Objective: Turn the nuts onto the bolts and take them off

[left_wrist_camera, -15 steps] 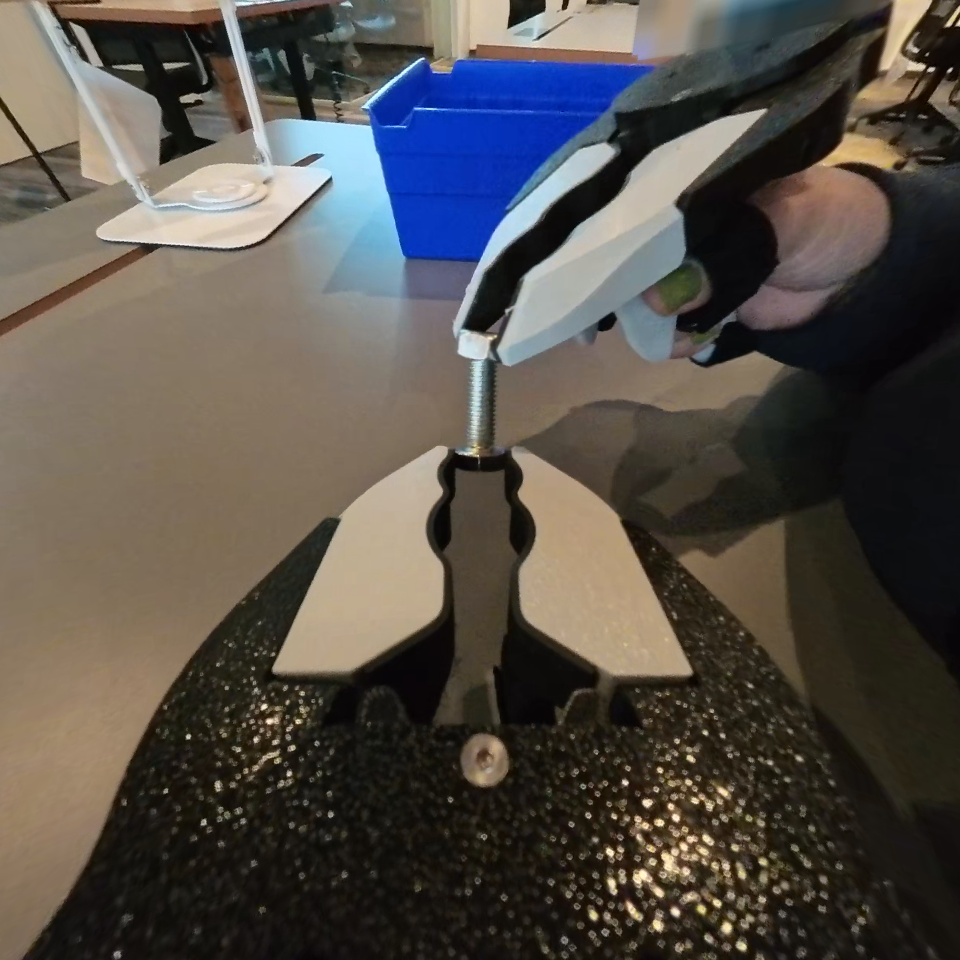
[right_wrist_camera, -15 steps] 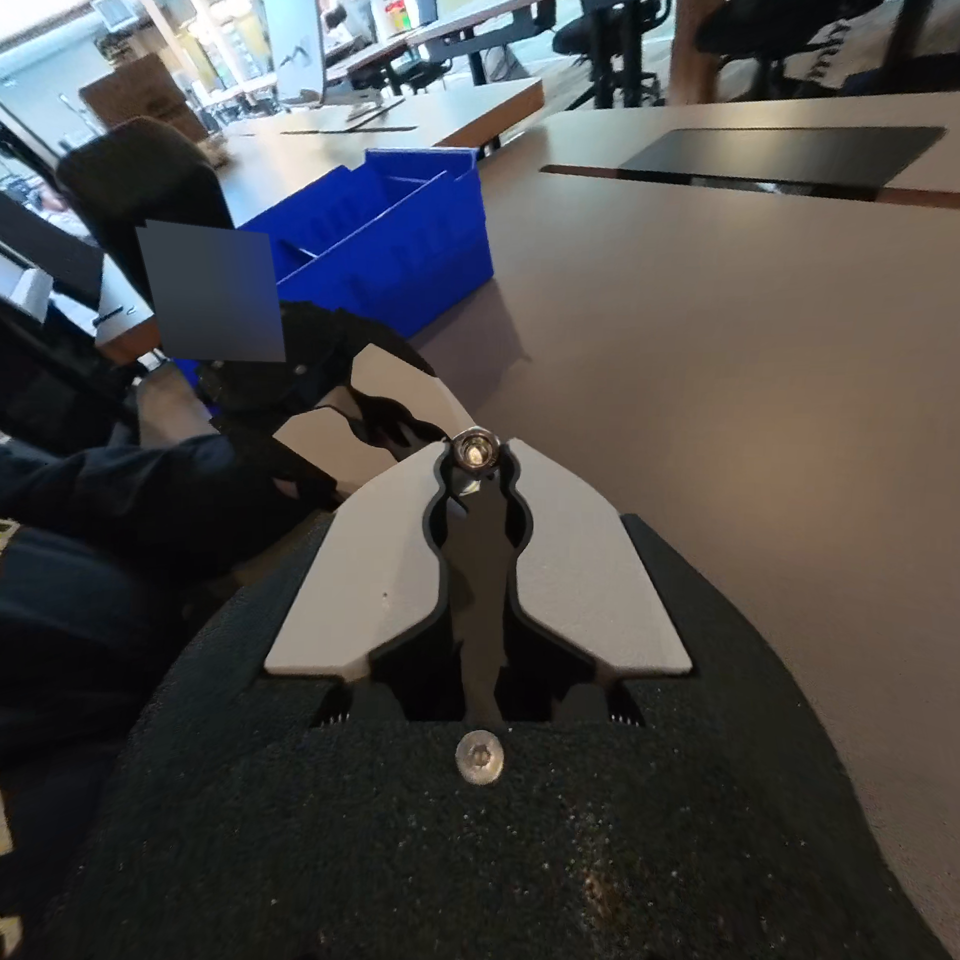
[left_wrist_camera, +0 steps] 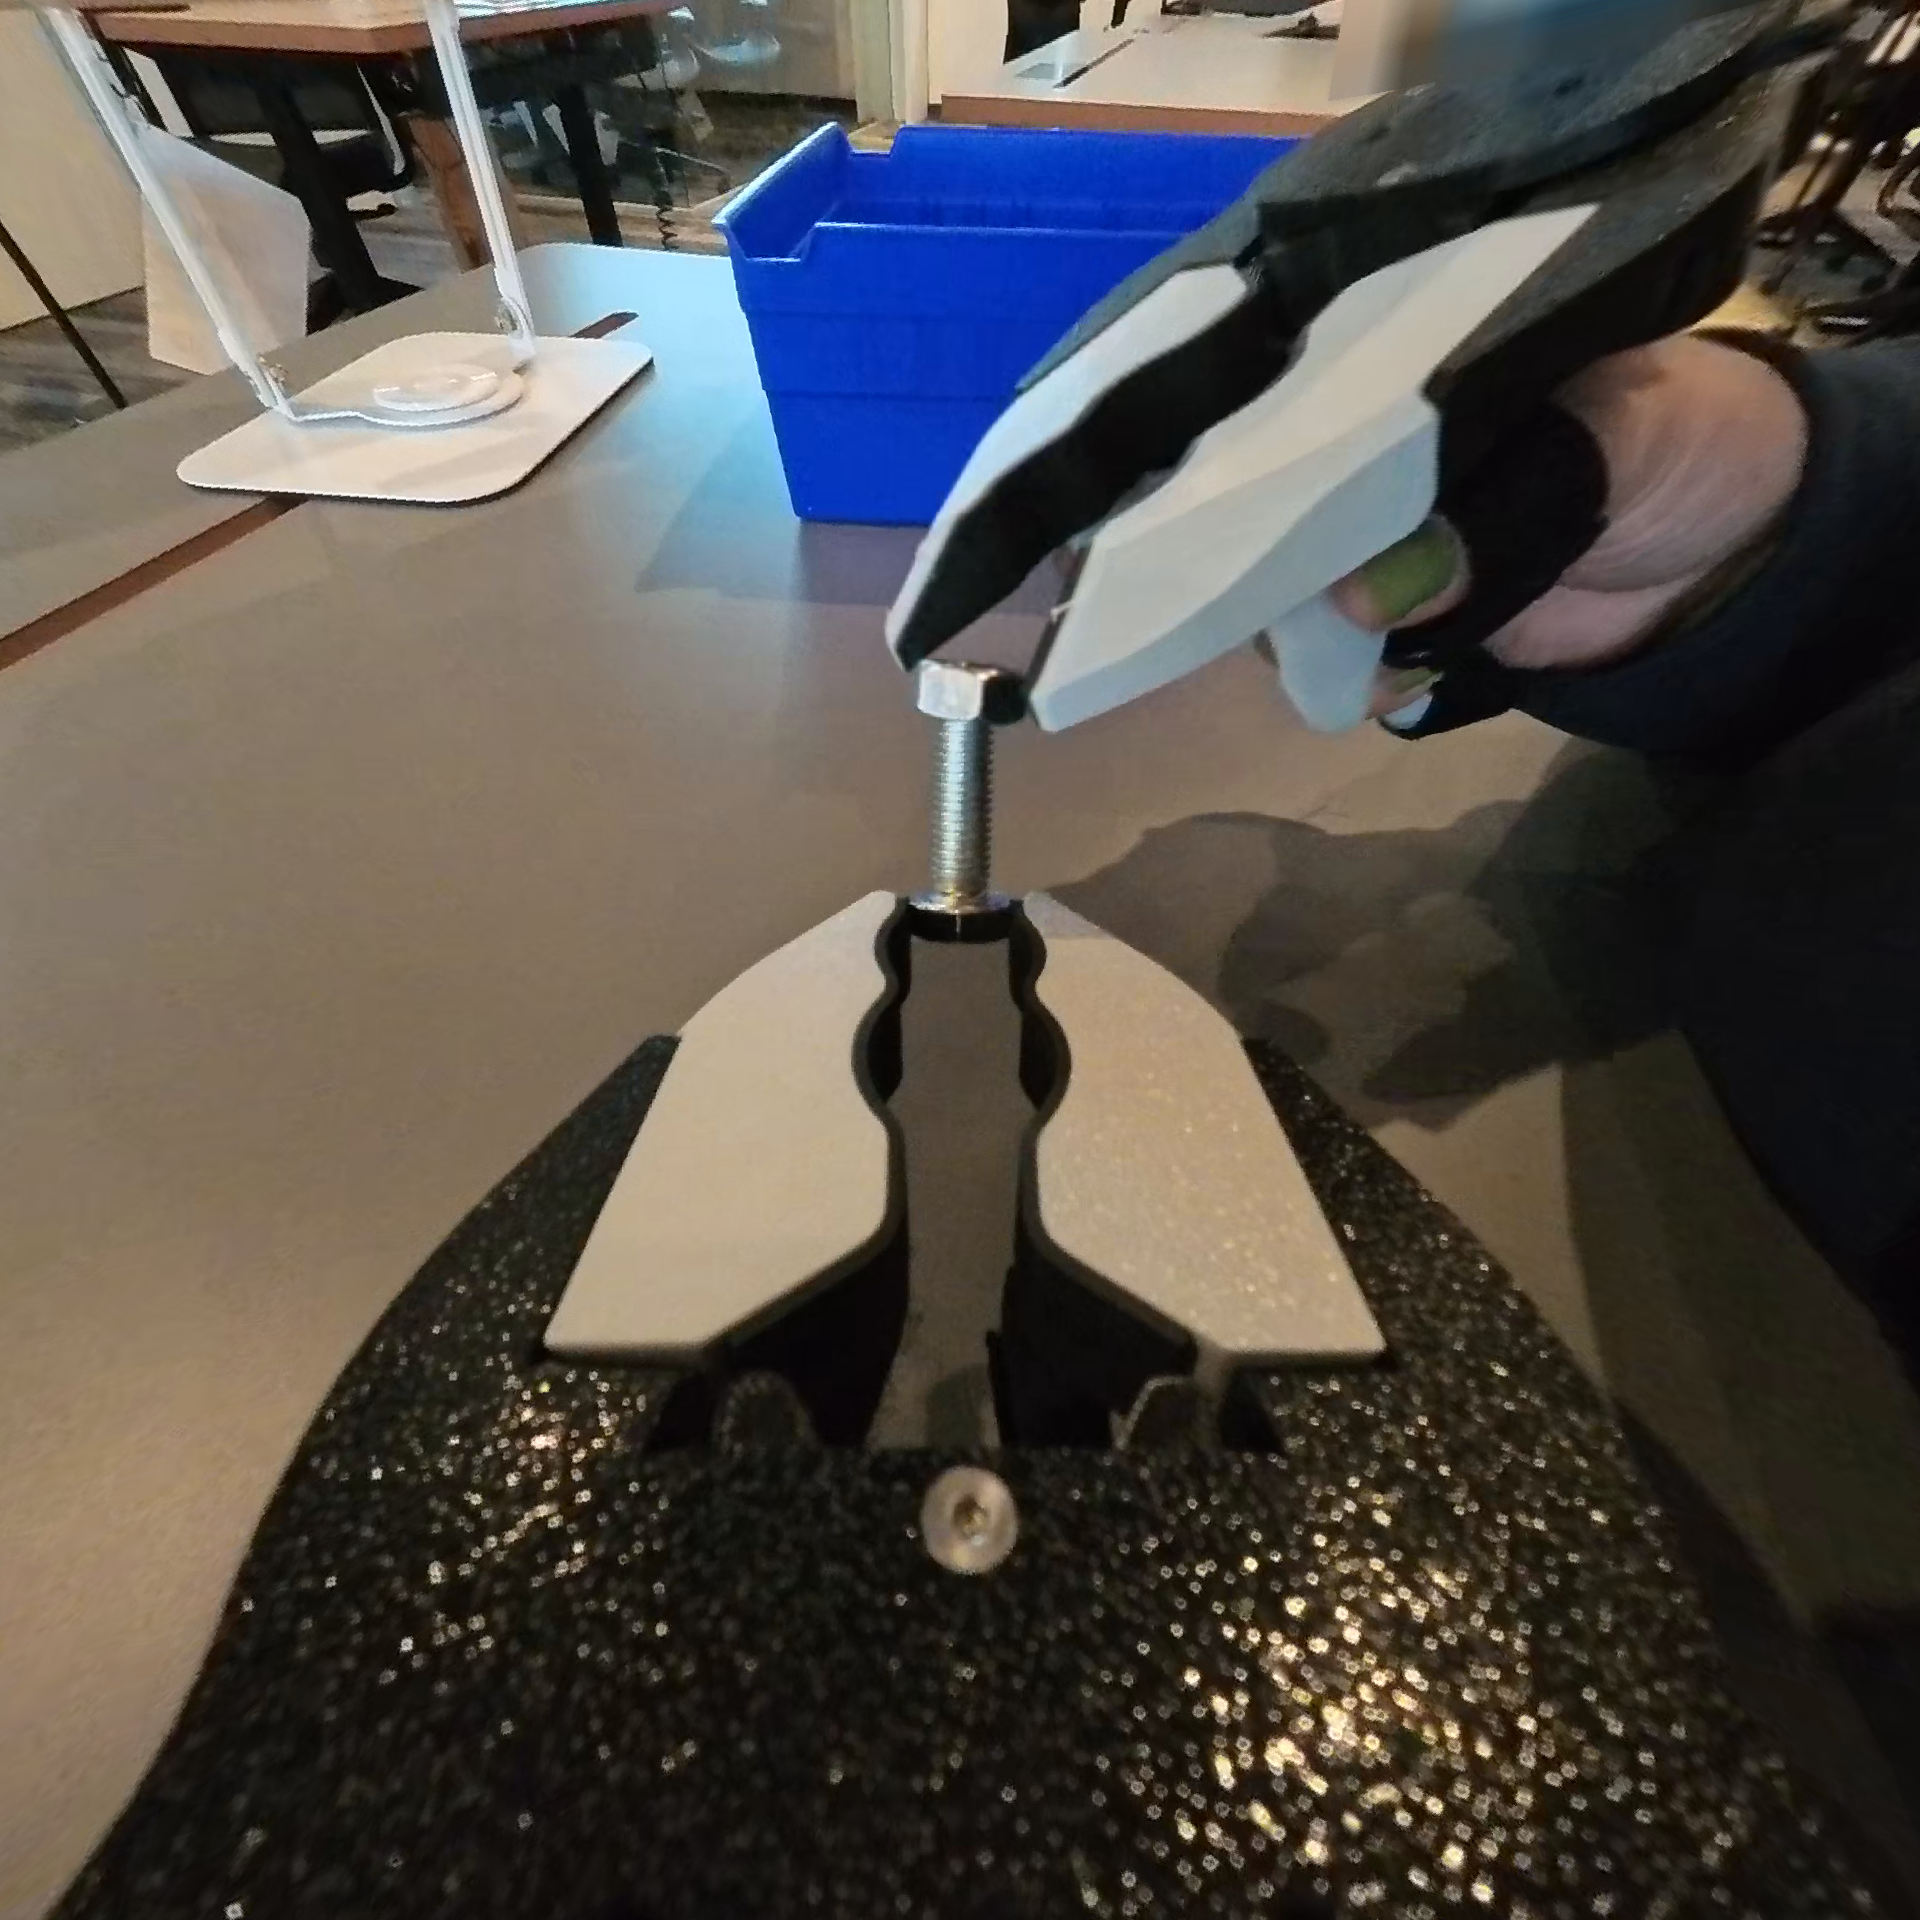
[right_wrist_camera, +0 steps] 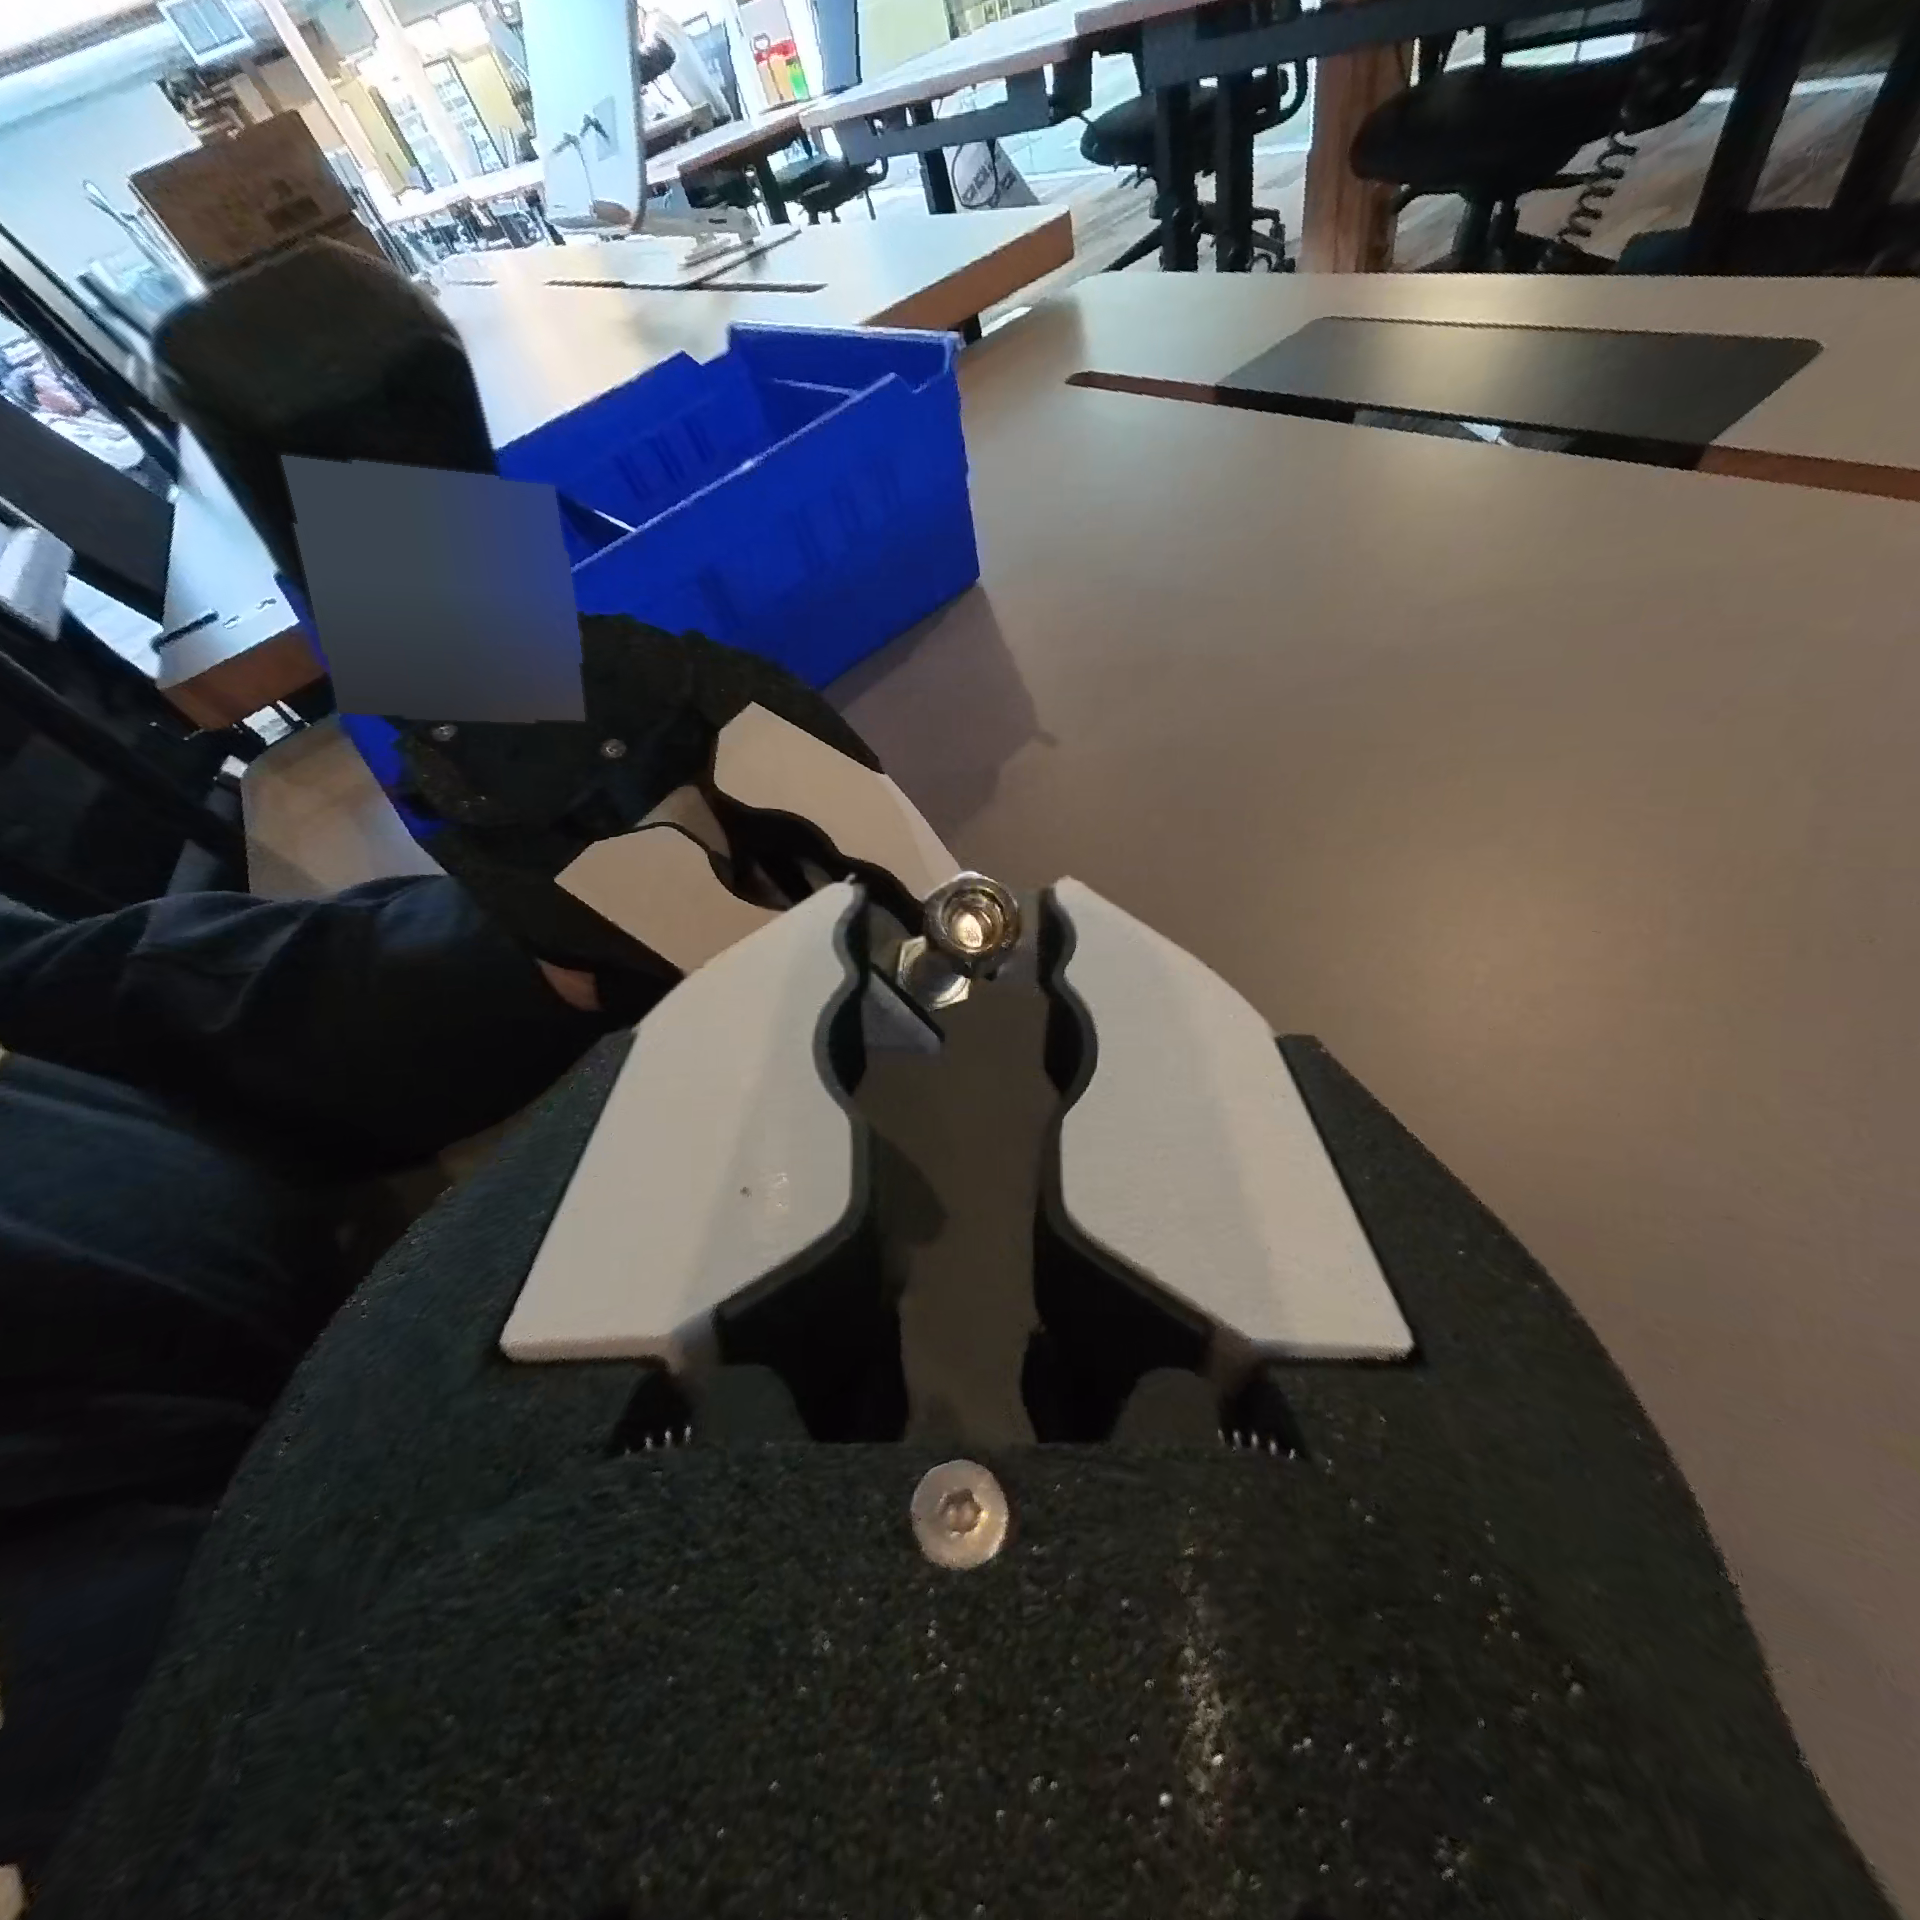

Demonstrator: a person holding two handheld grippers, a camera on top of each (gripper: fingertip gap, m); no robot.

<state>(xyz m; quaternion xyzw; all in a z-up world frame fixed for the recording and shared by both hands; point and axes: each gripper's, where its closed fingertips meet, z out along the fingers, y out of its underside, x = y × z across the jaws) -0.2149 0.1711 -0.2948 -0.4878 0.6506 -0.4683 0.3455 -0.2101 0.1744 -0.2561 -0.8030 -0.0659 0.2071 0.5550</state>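
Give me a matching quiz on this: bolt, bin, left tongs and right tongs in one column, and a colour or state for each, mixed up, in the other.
Things:
1. bolt
2. bin
3. left tongs
4. right tongs

Colour or state:
A. blue
B. open around the bolt's top end
C. silver, upright
D. shut on the bolt's bottom end

Pairs: 1-C, 2-A, 3-D, 4-B
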